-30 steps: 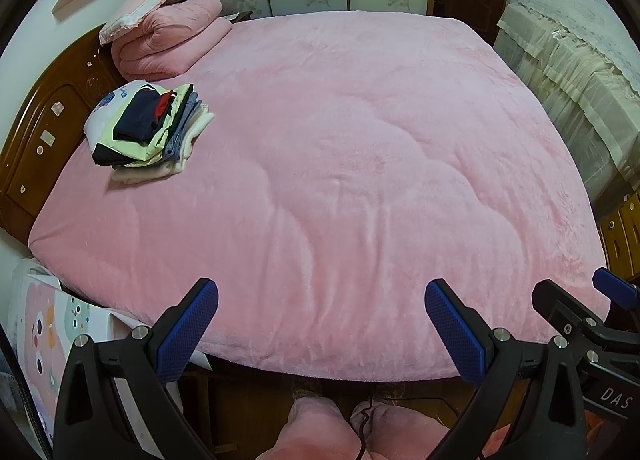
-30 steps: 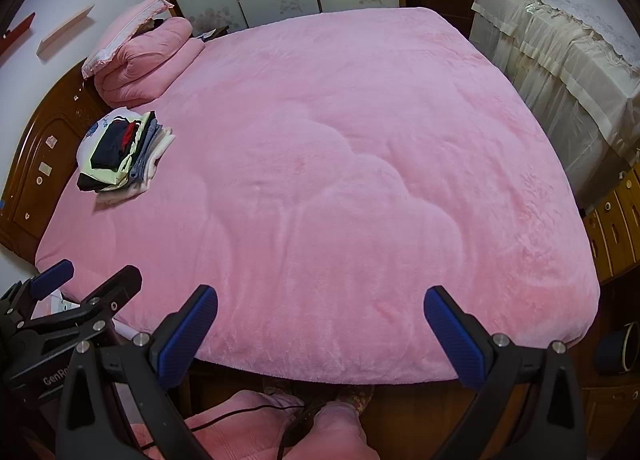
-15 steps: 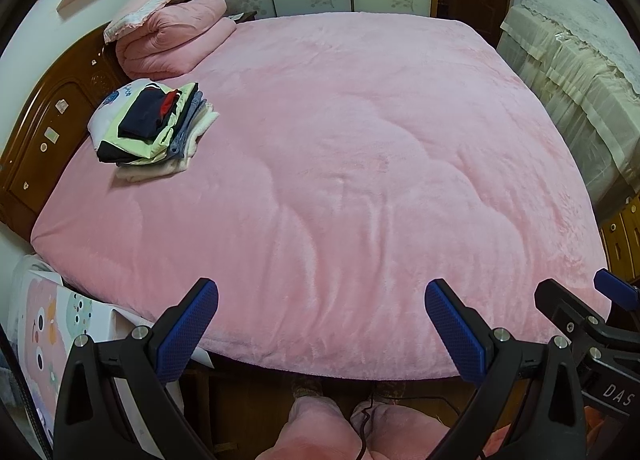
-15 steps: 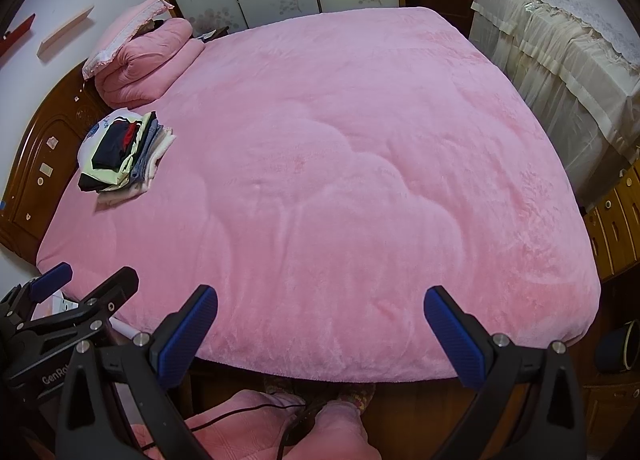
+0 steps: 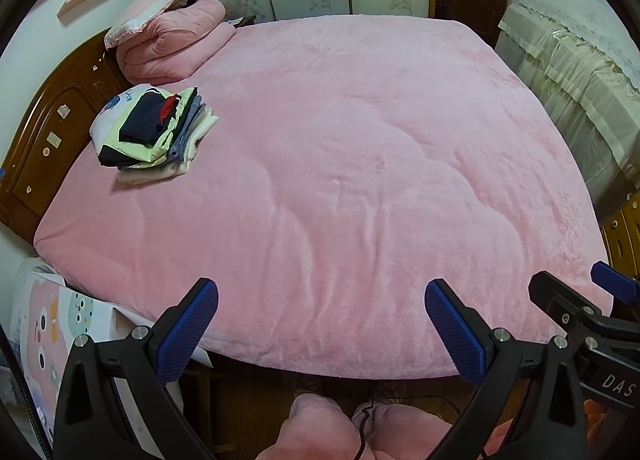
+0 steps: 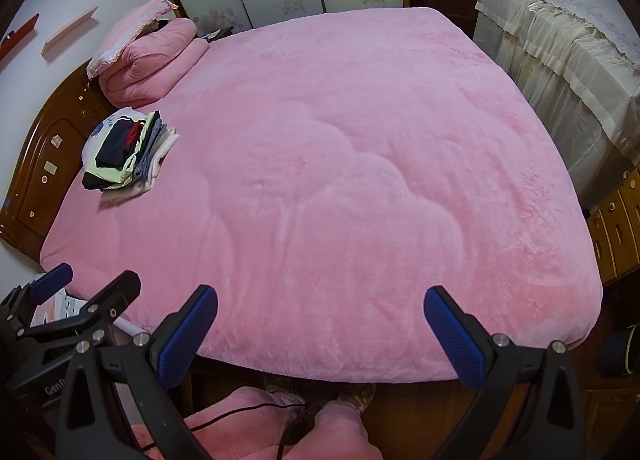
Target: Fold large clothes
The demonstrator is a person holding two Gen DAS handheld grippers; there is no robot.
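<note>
A wide bed [image 5: 400, 280] fills both views, covered edge to edge by a plush pink blanket [image 5: 360, 160] with shallow quilted ridges and a few soft wrinkles near the middle. Its near edge hangs over the side of the frame. Along the left end stands a dark carved wooden headboard [image 5: 52, 140]. By the headboard, at the far corner, a folded pink quilt [image 5: 172, 48] lies on the blanket with a lace-trimmed pink pillow [image 5: 156, 4] resting on top of it. Just nearer, apart from the quilt, sits a stack of folded clothes [image 5: 152, 136]: white, pale yellow, grey and black layers, a dark navy piece with red uppermost
</note>
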